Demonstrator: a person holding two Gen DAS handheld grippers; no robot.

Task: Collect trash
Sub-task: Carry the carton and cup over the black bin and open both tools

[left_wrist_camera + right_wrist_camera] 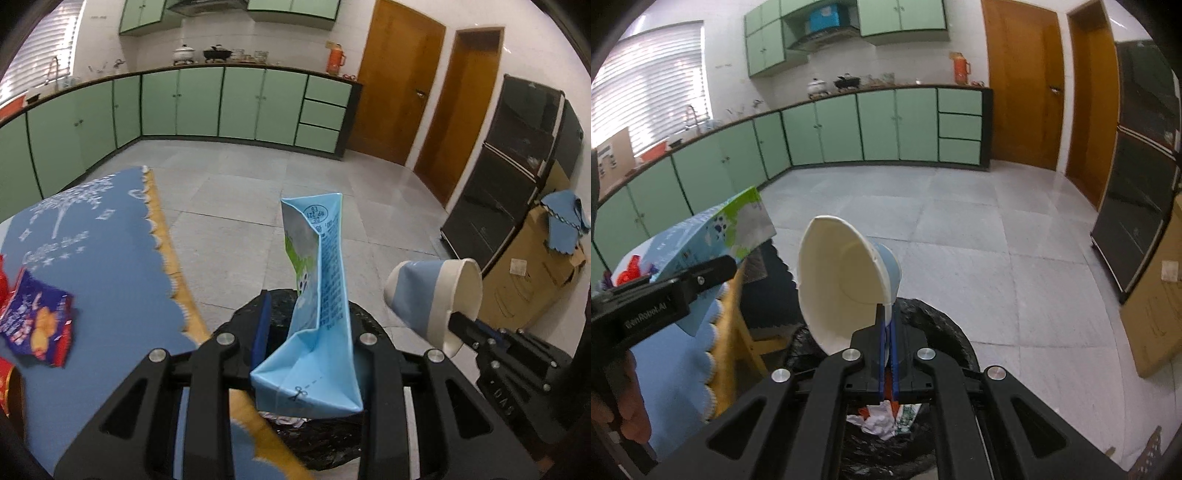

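Observation:
My left gripper (308, 325) holds a flattened light-blue milk carton (319, 295) upright between its fingers, above a bin lined with a black bag (325, 443). My right gripper (886, 332) is shut on the rim of a white and blue paper cup (842, 280), tilted on its side above the same black-bagged bin (945, 332). The cup (432, 299) and right gripper also show in the left wrist view, to the right of the carton. The carton (713, 236) and left gripper show at the left of the right wrist view. Crumpled paper and wrappers (882, 421) lie inside the bin.
A table with a blue cloth (92, 266) stands left of the bin, with a blue and red snack wrapper (37, 325) on it. A black cabinet (509, 166) and cardboard boxes (535, 273) stand at the right. Green kitchen cabinets (221, 103) line the far wall across grey tiled floor.

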